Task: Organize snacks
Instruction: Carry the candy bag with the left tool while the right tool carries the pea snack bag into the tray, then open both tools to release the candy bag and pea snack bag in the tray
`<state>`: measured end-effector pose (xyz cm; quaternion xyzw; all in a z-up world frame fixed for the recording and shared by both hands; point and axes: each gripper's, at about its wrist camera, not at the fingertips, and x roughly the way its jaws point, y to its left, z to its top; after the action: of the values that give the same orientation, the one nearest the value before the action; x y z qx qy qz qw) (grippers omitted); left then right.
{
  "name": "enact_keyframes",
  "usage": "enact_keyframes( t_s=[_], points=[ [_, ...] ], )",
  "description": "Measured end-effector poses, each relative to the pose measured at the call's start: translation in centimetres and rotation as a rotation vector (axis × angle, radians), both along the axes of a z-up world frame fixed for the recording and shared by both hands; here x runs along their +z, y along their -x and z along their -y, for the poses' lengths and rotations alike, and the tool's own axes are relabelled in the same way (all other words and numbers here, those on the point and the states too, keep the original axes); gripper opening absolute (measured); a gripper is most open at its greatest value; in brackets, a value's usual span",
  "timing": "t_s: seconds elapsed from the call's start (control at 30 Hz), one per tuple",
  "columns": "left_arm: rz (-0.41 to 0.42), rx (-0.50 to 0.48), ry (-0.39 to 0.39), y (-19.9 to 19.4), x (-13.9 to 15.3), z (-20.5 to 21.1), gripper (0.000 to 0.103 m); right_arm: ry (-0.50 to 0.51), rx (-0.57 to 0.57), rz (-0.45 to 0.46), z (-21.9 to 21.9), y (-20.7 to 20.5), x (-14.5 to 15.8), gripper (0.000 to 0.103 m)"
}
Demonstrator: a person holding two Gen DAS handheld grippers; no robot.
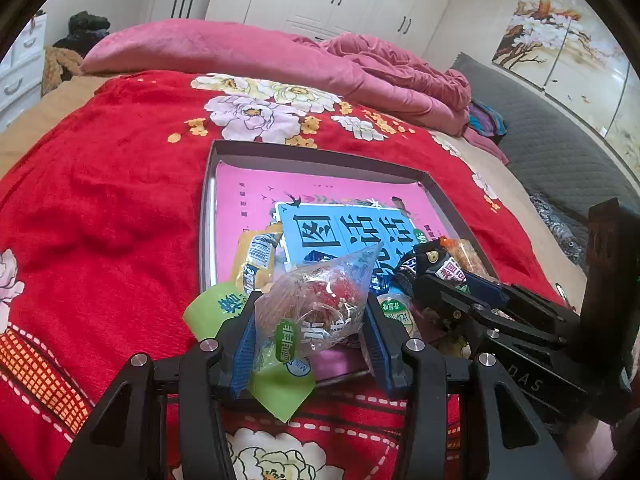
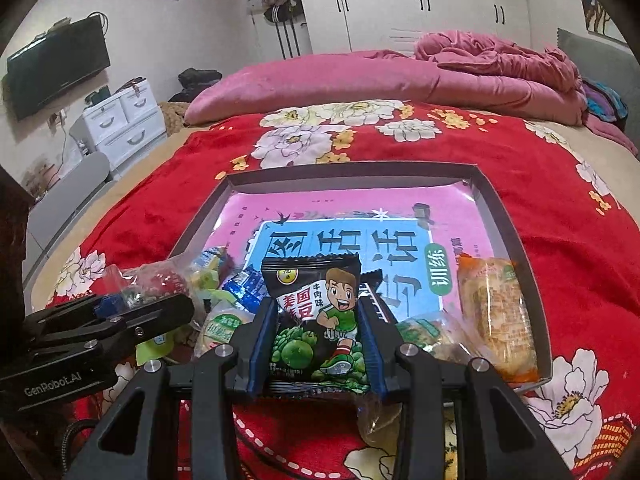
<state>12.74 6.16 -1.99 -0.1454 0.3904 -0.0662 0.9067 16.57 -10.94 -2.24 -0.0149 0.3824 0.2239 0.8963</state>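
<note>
In the left wrist view my left gripper (image 1: 310,320) is shut on a clear packet (image 1: 316,296) of red and brown snack with a green label, held over the tray's near edge. In the right wrist view my right gripper (image 2: 318,332) is shut on a black packet (image 2: 316,304) printed with a cartoon boy and green peas. That packet is also at the near edge of the shallow grey tray (image 2: 352,168). The tray (image 1: 320,160) is lined with pink and blue printed paper. Each gripper shows in the other's view: the right gripper (image 1: 436,276) and the left gripper (image 2: 160,300).
Loose snacks lie at the tray's near end: a yellow packet (image 1: 256,260), a green packet (image 1: 212,308), blue wrappers (image 2: 244,288) and an orange packet (image 2: 496,312). The tray rests on a red floral blanket (image 1: 120,200). A pink quilt (image 2: 400,76) lies behind it.
</note>
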Motion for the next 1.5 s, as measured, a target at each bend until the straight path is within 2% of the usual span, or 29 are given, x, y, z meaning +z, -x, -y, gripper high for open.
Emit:
enact_keyframes(
  t_s=[0.8, 1.1, 1.5],
  points=[
    [-0.004, 0.005, 0.022, -0.1, -0.3, 0.0, 0.050, -0.022, 0.004, 0.016, 0.2, 0.6, 1.0, 0.042],
    [-0.004, 0.005, 0.010, -0.1, -0.2, 0.2, 0.052, -0.023, -0.027, 0.041, 1.1, 1.0, 1.6, 0.048],
    [0.008, 0.003, 0.006, 0.3, 0.2, 0.3, 0.065, -0.037, -0.086, 0.040, 2.9, 0.9, 1.9, 0.053]
  ],
)
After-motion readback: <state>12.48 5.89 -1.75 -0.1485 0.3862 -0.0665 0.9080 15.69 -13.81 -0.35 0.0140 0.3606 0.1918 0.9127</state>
